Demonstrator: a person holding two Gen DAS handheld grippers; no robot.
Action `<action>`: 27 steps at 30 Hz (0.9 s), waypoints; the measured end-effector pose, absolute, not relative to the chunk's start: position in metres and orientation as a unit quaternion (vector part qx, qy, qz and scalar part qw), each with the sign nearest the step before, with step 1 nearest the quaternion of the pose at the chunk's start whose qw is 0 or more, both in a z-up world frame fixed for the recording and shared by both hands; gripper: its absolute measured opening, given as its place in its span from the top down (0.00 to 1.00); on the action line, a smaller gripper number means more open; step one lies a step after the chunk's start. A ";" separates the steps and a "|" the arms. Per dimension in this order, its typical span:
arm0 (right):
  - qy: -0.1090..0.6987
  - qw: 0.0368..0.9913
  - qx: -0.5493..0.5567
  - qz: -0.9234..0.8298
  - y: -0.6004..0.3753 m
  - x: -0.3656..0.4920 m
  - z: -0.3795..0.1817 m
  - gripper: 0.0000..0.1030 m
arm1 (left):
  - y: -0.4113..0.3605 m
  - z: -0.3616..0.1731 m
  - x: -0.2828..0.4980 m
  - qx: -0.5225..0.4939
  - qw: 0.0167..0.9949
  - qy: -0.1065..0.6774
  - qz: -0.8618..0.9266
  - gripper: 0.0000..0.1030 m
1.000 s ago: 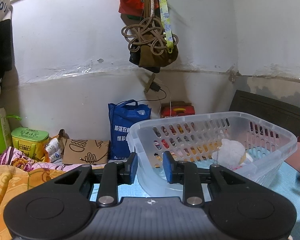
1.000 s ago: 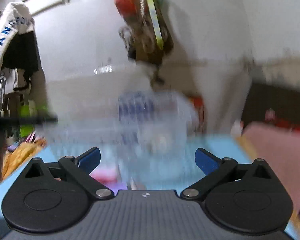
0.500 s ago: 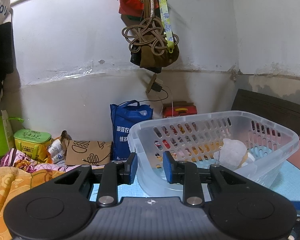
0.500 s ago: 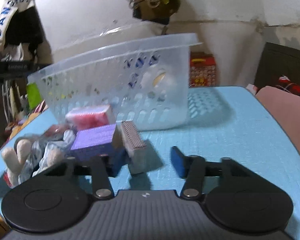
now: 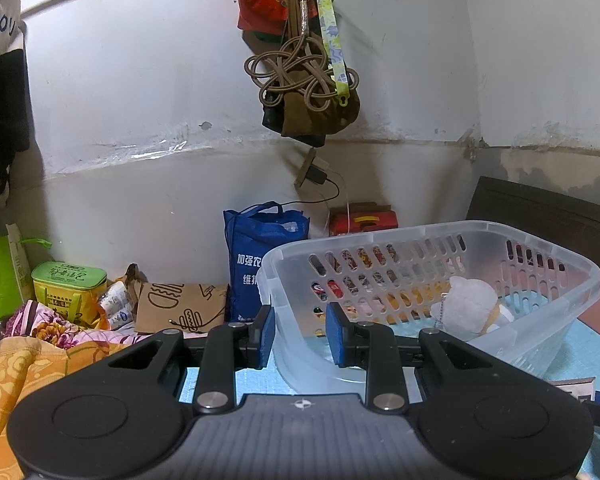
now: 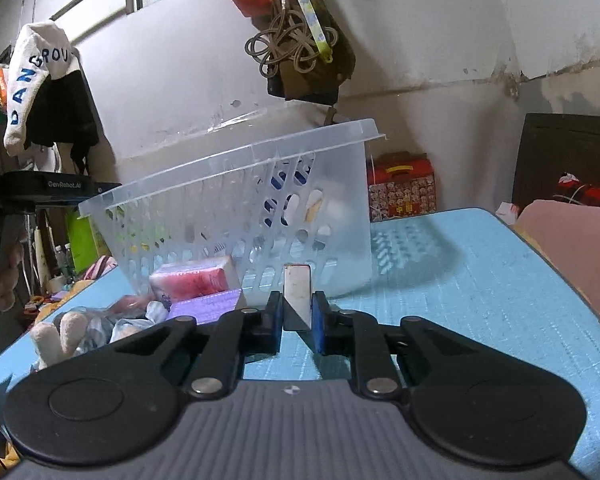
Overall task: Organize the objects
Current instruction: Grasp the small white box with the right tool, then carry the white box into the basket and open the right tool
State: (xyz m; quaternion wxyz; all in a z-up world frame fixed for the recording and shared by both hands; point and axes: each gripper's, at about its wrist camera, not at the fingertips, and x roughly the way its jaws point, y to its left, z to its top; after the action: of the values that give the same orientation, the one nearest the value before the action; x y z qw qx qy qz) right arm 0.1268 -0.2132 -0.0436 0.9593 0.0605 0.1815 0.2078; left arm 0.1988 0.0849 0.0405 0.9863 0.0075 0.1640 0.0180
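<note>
A clear plastic basket (image 5: pixel 548 256) stands tilted on the blue table, and my left gripper (image 5: pixel 300 334) is shut on its near rim. A white plush toy (image 5: pixel 466 306) lies inside it. In the right wrist view my right gripper (image 6: pixel 297 314) is shut on a small grey-white box (image 6: pixel 297 294), held upright in front of the basket (image 6: pixel 236 168). A red-white pack (image 6: pixel 192 282), a purple box (image 6: pixel 208 306) and a plush toy (image 6: pixel 60 334) lie on the table to the left.
The blue table (image 6: pixel 480 288) extends right toward a pink cushion (image 6: pixel 576 248). A blue bag (image 5: pixel 260 264), a red box (image 5: pixel 364 224) and cartons stand by the wall. Bags hang on the wall (image 5: pixel 300 72) above. An orange cloth (image 5: pixel 16 364) lies at the left.
My right gripper has closed on the small box and lifted it upright. The left gripper has held its grip on the basket rim, hardly moving.
</note>
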 end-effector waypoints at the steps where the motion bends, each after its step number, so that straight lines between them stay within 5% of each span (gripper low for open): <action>1: 0.180 0.959 0.062 0.208 -0.214 0.127 -0.044 0.83 | 0.085 0.041 0.199 0.008 0.986 0.164 0.018 0.69; 19: 0.138 0.973 0.090 0.163 -0.220 0.120 -0.042 0.83 | 0.084 0.042 0.199 0.006 0.987 0.162 0.016 0.69; 27: 0.108 0.978 0.050 0.172 -0.209 0.112 0.008 0.83 | 0.085 0.041 0.199 0.004 0.987 0.161 0.011 0.68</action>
State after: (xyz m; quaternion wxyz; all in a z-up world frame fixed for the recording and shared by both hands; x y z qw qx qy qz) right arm 0.1122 -0.2094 0.0076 0.9779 0.0503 0.1085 0.1715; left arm 0.1993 0.0850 0.0408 0.9868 0.0036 0.1615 0.0112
